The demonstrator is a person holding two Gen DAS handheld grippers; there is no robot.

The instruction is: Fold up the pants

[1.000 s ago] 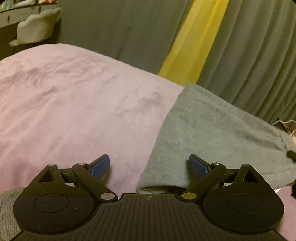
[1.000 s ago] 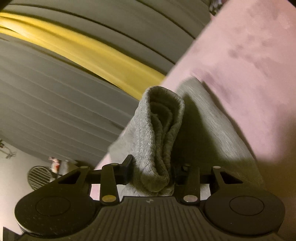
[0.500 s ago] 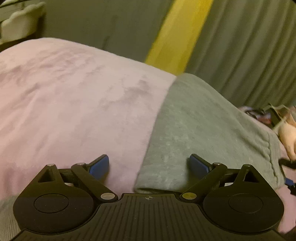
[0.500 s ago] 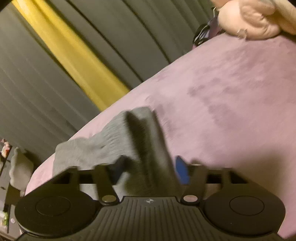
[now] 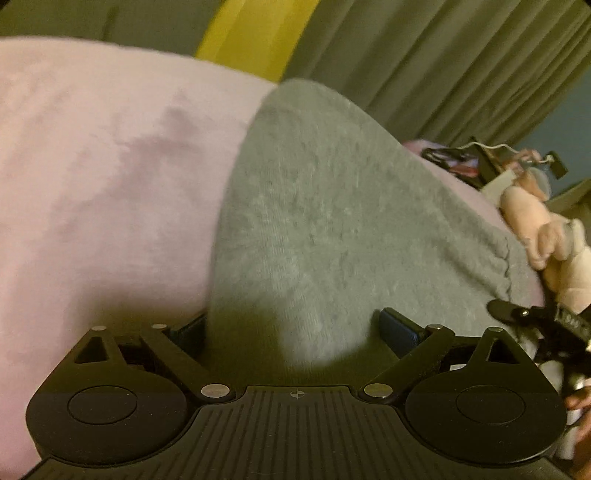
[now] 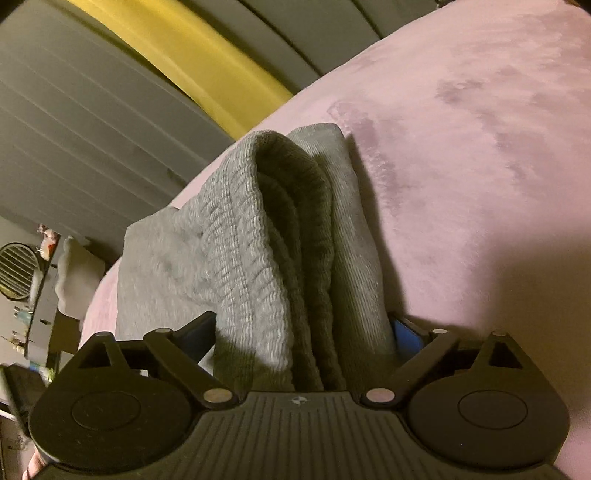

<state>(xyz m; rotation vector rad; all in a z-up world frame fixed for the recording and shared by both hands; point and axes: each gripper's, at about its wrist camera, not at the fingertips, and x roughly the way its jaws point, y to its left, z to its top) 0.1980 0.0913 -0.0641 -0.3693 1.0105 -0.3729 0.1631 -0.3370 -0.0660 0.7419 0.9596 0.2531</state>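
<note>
The grey pants [image 5: 325, 206] lie folded on the pink blanket [image 5: 92, 177]. My left gripper [image 5: 291, 328] is open, its blue pads wide apart with the folded edge of the pants between them. In the right wrist view the ribbed waistband of the pants [image 6: 280, 236] stands bunched up between the pads of my right gripper [image 6: 303, 332]. The jaws stand partly apart and touch the thick cloth on both sides. The rest of the pants [image 6: 162, 258] spreads to the left on the blanket [image 6: 480, 147].
Grey curtains [image 5: 424, 62] with a yellow strip [image 5: 251, 33] hang behind the bed. A pink plush toy [image 5: 543, 236] and some clutter [image 5: 480, 162] lie at the right. A white chair [image 6: 74, 277] and a round fan [image 6: 16, 269] stand at the left.
My left gripper moved forward over the folded edge, so the pants now fill the gap between its pads. My right gripper swung and its jaws opened wider around the bunched waistband.
</note>
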